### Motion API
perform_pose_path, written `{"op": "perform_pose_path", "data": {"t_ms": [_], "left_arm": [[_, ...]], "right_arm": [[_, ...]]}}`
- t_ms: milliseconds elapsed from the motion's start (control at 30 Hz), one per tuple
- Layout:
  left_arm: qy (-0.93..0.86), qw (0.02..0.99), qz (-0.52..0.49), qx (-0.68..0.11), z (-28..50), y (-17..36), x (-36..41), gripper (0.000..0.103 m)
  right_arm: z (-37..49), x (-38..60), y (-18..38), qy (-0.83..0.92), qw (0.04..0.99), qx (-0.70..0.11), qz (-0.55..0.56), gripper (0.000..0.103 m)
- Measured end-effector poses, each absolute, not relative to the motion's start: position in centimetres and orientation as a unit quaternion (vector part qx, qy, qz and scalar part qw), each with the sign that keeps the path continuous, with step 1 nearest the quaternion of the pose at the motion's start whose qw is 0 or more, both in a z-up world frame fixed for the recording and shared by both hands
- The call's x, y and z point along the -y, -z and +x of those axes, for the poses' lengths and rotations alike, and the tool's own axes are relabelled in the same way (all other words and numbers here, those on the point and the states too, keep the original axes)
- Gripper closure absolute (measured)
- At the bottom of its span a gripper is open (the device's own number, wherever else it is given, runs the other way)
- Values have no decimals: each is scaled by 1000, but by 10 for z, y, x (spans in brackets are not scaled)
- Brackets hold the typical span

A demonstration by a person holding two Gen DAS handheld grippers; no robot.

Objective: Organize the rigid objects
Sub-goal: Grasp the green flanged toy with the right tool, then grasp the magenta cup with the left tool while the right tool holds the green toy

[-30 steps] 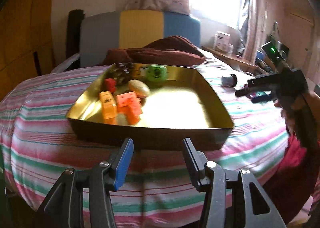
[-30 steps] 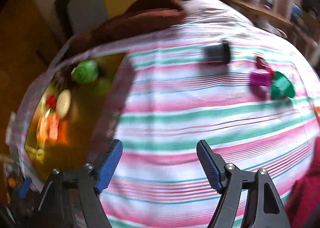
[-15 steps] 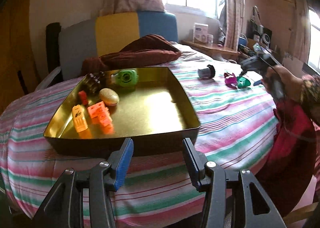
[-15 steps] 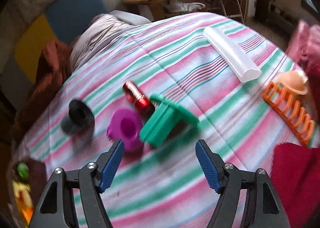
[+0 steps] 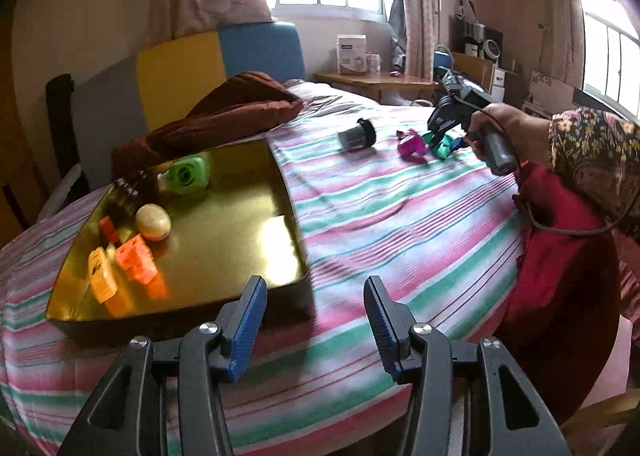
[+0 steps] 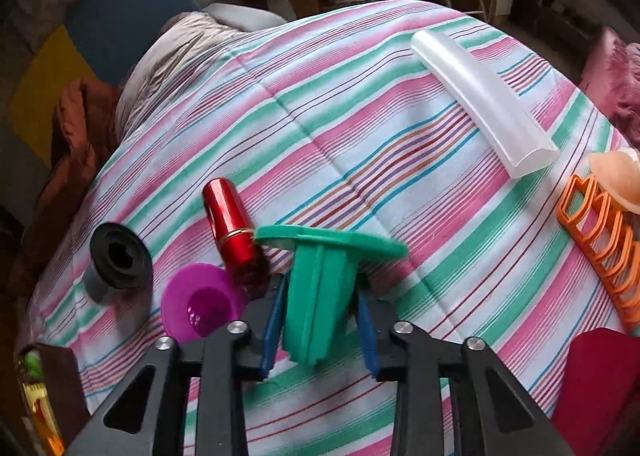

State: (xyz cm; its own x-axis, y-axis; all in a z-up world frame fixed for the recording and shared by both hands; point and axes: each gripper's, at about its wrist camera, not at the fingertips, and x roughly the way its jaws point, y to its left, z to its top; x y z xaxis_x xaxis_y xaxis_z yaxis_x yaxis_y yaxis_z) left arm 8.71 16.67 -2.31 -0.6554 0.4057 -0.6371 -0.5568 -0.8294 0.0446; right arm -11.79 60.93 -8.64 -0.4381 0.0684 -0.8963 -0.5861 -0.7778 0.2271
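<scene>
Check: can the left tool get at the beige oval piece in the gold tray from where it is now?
Probably yes. The left tool is open and empty at the tray's near rim; the beige oval piece lies uncovered, with the orange blocks beside it but not over it.

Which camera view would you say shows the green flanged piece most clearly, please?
The right wrist view: the green flanged piece fills the foreground between the right tool's blue fingers, flange and ribs clear. In the left wrist view it is a distant green speck, mostly hidden by that tool.
</scene>
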Motion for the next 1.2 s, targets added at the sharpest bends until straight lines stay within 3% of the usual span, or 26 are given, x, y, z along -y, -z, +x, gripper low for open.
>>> {"op": "perform_pose_path", "data": {"t_ms": [233,533,867,900,967,1200], "left_arm": [[-902,285,-309,-97,67,1,-193,52],[-889,318,-317,-87,34,-15,-254,52],[-858,337,-376,-92,-3,9,-308,52],[-856,339,-380,-91,-7,11,-314,51],[-848,345,-391,-91,-19,16,-328,38],[-834,322,-434,-111,-72,40,-378,34]], "right_arm": [[-114,-569,85,-807,150,-202,-534,72],[-97,-600,86,-793,183,-260,-520,72],[-96,-606,85,-788,208,-251,-523,72],[-95,-606,85,-788,209,-249,-523,72],[-96,-604,85,-788,210,-243,-525,72],[-98,-606,87,-787,210,-245,-526,72]]}}
